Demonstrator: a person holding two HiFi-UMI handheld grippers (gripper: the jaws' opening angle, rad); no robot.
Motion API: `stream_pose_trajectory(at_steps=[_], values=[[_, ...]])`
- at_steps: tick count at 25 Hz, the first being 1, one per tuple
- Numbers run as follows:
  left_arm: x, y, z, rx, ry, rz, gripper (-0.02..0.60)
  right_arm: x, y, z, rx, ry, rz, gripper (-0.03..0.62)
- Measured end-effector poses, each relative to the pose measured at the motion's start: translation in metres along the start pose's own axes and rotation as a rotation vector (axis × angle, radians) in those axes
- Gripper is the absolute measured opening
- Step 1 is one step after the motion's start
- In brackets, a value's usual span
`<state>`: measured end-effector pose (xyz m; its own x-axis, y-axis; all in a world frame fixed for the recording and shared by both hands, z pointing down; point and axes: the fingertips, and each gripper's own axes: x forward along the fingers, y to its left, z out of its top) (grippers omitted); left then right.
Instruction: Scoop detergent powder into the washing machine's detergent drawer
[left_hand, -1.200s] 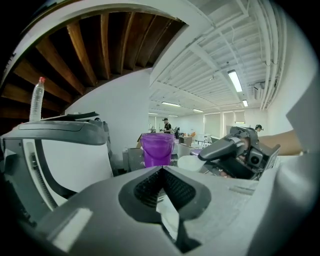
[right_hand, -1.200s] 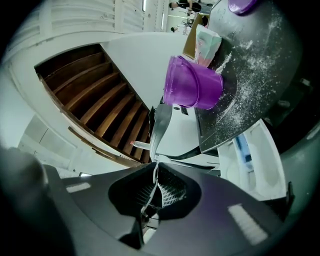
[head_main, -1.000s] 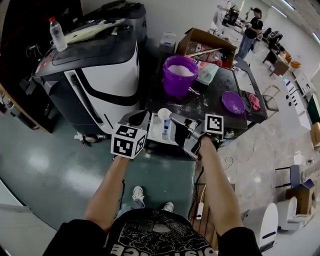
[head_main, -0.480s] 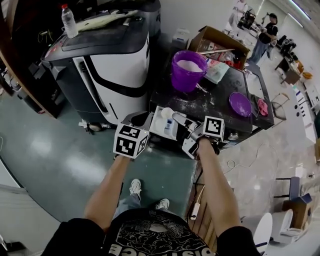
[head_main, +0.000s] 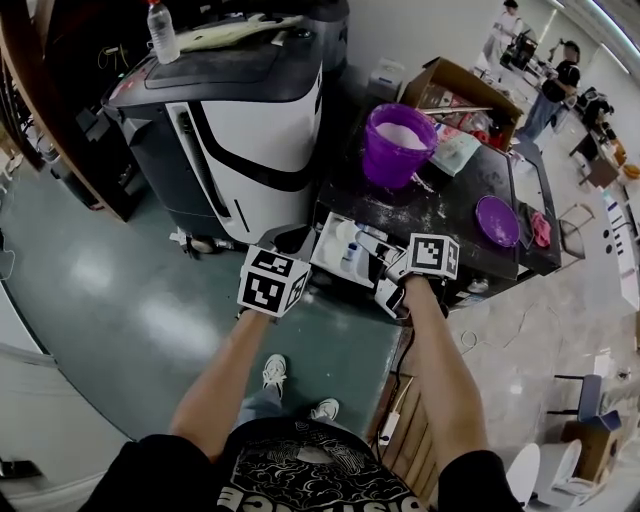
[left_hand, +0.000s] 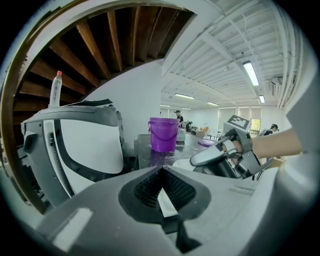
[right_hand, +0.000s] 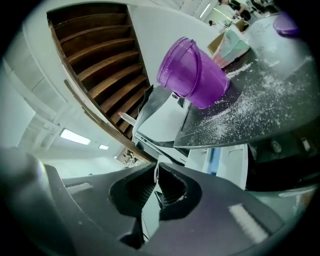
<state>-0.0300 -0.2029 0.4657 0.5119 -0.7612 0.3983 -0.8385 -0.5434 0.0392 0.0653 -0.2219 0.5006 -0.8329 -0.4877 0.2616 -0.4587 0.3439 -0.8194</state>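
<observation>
A purple bucket (head_main: 398, 145) (left_hand: 163, 134) (right_hand: 192, 75) of white powder stands on the dark, powder-dusted washing machine top (head_main: 440, 215). Below its front edge the white detergent drawer (head_main: 335, 262) (right_hand: 227, 160) is pulled out, showing a blue compartment. My right gripper (head_main: 366, 242) (right_hand: 156, 187) is over the drawer, shut on a thin white scoop (head_main: 347, 232) that shows edge-on between its jaws. My left gripper (head_main: 297, 240) (left_hand: 161, 187) is at the drawer's left side, shut with nothing held. From the left gripper view the right gripper (left_hand: 220, 157) is just ahead.
A black and white machine (head_main: 250, 110) with a water bottle (head_main: 162, 30) on top stands to the left. A purple lid (head_main: 497, 220) lies on the right of the top, an open cardboard box (head_main: 455, 90) behind. People stand far back.
The head view has swung, so everything sits further right and higher. Both grippers stay at the drawer; the scoop is a little lower over it.
</observation>
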Motion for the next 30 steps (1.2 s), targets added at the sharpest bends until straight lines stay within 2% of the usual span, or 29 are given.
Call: stream_pose_trajectory(at_steps=[18, 25, 30], values=[[-0.003, 0.004, -0.009, -0.01, 0.02, 0.006, 0.002, 0.031, -0.027, -0.017, -0.514, 0.274, -0.295, 0.029], [-0.009, 0.013, -0.013, -0.023, 0.019, 0.019, 0.002, 0.041, -0.032, -0.026, -0.752, 0.38, -0.37, 0.029], [-0.013, 0.017, -0.017, -0.029, 0.027, 0.026, 0.002, 0.044, -0.032, -0.029, -0.871, 0.429, -0.402, 0.029]])
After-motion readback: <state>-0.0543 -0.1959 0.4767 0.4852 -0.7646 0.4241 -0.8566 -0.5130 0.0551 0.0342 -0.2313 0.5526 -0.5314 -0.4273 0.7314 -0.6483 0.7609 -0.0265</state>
